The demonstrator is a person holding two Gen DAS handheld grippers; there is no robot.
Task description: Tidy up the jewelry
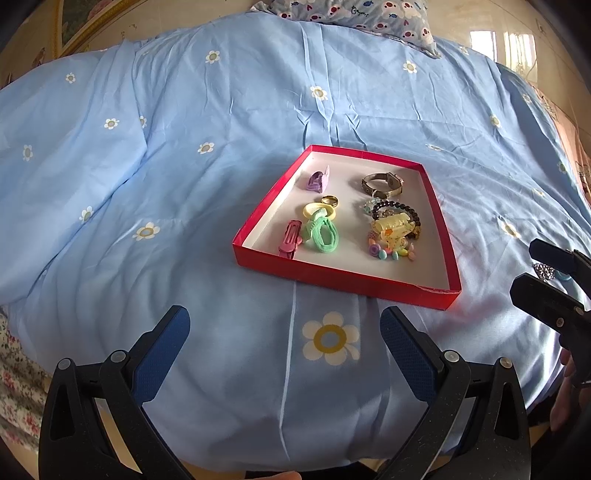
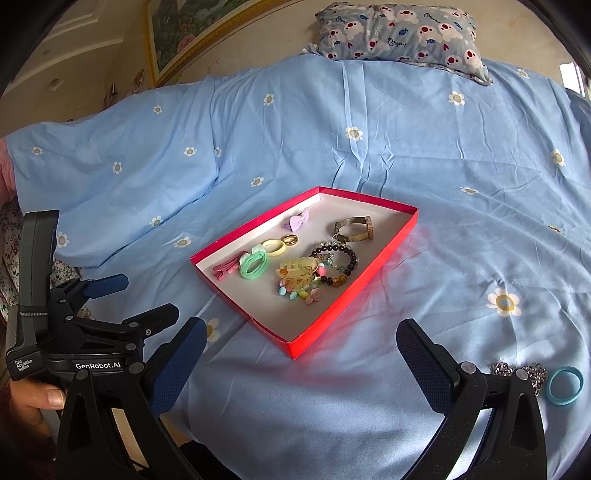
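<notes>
A red tray (image 1: 343, 280) (image 2: 343, 314) lies on the blue bedspread. It holds a watch (image 1: 382, 184) (image 2: 354, 229), a dark bead bracelet (image 1: 397, 212) (image 2: 334, 256), a yellow claw clip (image 1: 393, 229) (image 2: 297, 273), a green hair tie (image 1: 321, 232) (image 2: 253, 267), a gold ring (image 1: 329, 201) (image 2: 290, 239), a pink clip (image 1: 290, 238) and a purple clip (image 1: 317, 179). A silver chain piece (image 2: 532, 371) and a blue hair band (image 2: 564, 386) lie on the bed right of the tray. My left gripper (image 1: 284, 350) and right gripper (image 2: 301, 363) are open, empty, in front of the tray.
A patterned pillow (image 2: 402, 31) lies at the head of the bed. A framed picture (image 2: 177, 40) hangs on the wall at back left. The right gripper shows at the right edge of the left wrist view (image 1: 554, 280). A small object (image 2: 554, 229) lies far right on the bedspread.
</notes>
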